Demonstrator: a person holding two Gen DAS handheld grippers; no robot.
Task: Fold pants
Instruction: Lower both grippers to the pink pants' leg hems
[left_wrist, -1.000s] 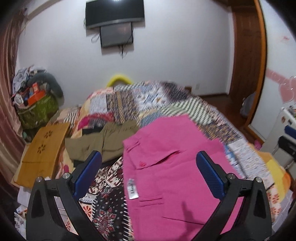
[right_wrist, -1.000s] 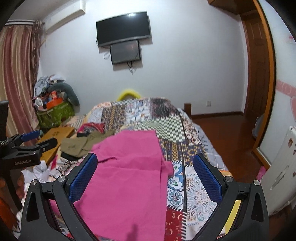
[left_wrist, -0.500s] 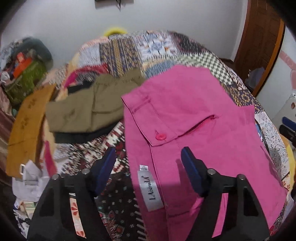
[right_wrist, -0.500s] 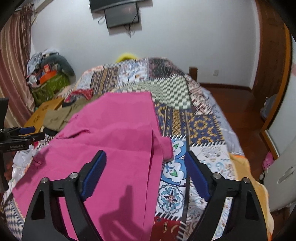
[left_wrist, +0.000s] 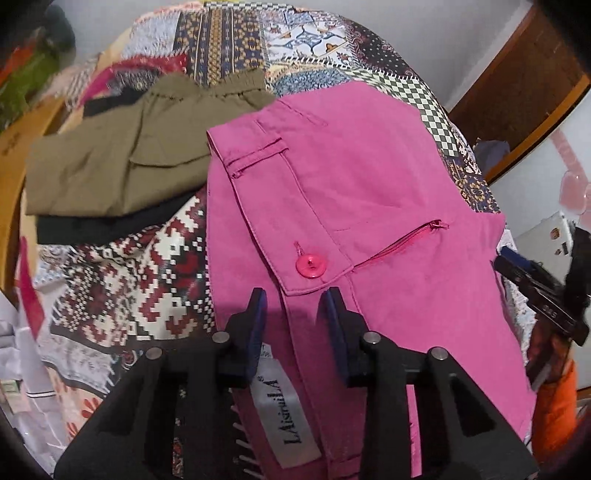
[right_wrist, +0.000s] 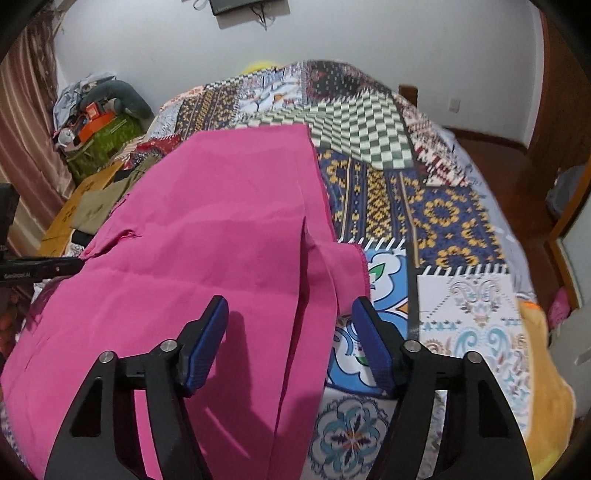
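- Here the left gripper (left_wrist: 293, 310) straddles the waistband flap of the pink pants (left_wrist: 369, 206), fingers narrowed but with a gap, nothing pinched yet; likely lining up a grasp just below the button (left_wrist: 310, 266).
- The right gripper (right_wrist: 290, 332), jaws wide apart, hovers over the leg end, ready to lift it.
- Farther off, the pants lie flat on the patchwork quilt (right_wrist: 436, 214), beside an olive garment (left_wrist: 118, 162).

Patchwork-quilted bed (right_wrist: 436, 206), pink pants (left_wrist: 369, 192) spread flat on it, folded olive garment (left_wrist: 110, 166) beside them
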